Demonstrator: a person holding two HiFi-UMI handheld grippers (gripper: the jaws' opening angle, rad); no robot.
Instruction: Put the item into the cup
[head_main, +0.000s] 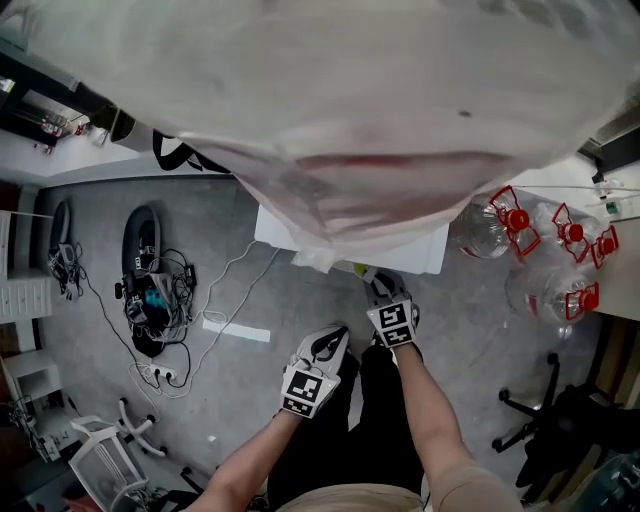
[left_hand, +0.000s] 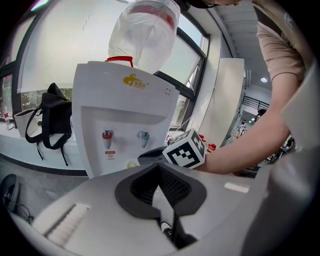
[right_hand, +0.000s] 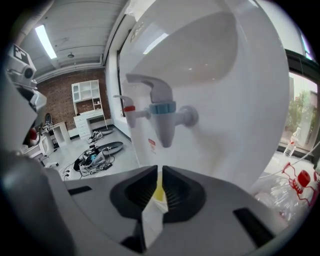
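A white water dispenser (left_hand: 125, 107) with a big bottle (head_main: 320, 90) on top fills the scene. My right gripper (right_hand: 160, 176) is shut on a thin white and yellow paper piece (right_hand: 156, 200), held just below the blue tap (right_hand: 162, 112); the red tap (right_hand: 129, 111) is to its left. Whether the piece is a cup's wall, I cannot tell. In the left gripper view a pale yellow bit (left_hand: 132, 163) shows at the right gripper's tip, under the taps. My left gripper (left_hand: 160, 172) is shut, holds nothing I can see, and hangs back from the dispenser (head_main: 350, 248).
Empty water bottles with red caps (head_main: 520, 225) lie to the right of the dispenser. Cables and a black device (head_main: 150, 290) sprawl on the grey floor at left. An office chair base (head_main: 540, 420) stands at lower right. A black bag (left_hand: 50, 120) sits on the sill.
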